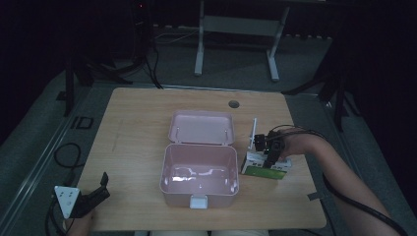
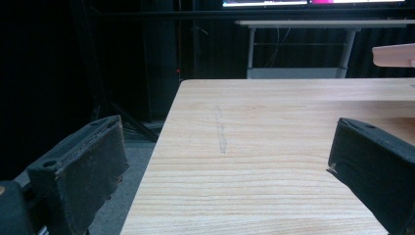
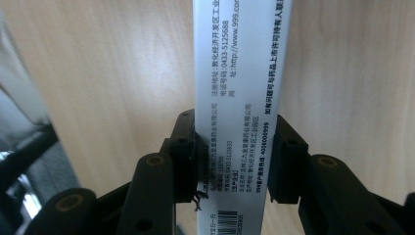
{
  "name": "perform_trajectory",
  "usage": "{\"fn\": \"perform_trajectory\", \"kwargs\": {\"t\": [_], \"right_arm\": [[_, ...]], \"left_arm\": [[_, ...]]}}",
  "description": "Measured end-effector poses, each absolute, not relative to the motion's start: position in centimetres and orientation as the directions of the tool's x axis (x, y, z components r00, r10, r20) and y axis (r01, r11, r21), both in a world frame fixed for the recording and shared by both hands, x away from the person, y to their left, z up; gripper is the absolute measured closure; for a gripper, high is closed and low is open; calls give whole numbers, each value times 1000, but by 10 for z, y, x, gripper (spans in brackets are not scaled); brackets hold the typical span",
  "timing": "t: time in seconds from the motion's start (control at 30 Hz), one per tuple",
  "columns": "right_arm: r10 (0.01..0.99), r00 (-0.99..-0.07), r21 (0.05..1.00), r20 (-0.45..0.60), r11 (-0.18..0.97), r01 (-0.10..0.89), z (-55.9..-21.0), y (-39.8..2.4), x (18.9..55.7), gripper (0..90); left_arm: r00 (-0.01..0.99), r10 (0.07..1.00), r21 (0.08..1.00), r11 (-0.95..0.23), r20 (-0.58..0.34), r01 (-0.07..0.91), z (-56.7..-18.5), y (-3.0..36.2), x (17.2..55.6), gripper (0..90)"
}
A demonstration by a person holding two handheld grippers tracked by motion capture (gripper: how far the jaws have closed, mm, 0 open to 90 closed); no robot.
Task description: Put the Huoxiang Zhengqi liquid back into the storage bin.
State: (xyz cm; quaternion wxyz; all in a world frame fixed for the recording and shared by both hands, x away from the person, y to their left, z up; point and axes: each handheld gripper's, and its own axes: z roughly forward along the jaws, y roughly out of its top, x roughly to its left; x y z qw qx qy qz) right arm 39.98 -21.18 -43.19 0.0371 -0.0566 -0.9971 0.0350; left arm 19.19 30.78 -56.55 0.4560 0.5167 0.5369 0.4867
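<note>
High view: a pink lunch box (image 1: 198,173) sits at the centre of the frame on the wooden table (image 1: 133,142), its lid (image 1: 201,127) thrown back flat behind it, the tub empty, a white latch at its front edge. Just right of it lies a white and green medicine carton (image 1: 264,167); the right gripper (image 1: 269,156) comes down on it from above, the hand (image 1: 295,145) behind it. At lower left, the left gripper (image 1: 102,189) rests near the table's corner, well apart from the box, jaws spread.

Left gripper view: two black jaws rise from the bottom corners, wide apart, bare table (image 2: 274,147) between them. A pink edge of the lunch box (image 2: 394,55) shows at upper right.

Right gripper view: the jaws press both long sides of the white medicine carton (image 3: 242,83), printed with small black text and a barcode, clamped on it in mid-frame, wood grain behind.
</note>
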Motion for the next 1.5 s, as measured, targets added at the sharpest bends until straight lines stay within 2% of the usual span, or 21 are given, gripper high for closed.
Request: {"fn": "perform_trajectory", "kwargs": {"t": [0.13, 0.3, 0.5, 0.8, 1.23, 1.5], "right_arm": [[145, -985, -74, 96, 988, 138, -433, -215, 394, 621], [124, -987, -97, 100, 989, 114, -428, -217, 382, 621], [112, -986, -82, 122, 991, 102, -408, -215, 369, 621], [123, -988, -109, 88, 988, 114, -375, -208, 358, 622], [76, -996, -92, 40, 993, 72, -321, -175, 342, 622], [41, -999, -73, 24, 997, 39, -300, -144, 335, 622]], "left_arm": [[-52, 999, 994, -8, 14, 111, -566, 308, 192, 11], [-52, 999, 994, -8, 14, 113, -565, 308, 192, 11], [-55, 998, 993, -8, 14, 117, -565, 307, 193, 11], [-55, 998, 993, -8, 14, 118, -565, 307, 193, 11], [-53, 998, 993, -13, 20, 119, -565, 307, 193, 11], [-51, 999, 993, -14, 20, 117, -565, 307, 193, 11]]}}
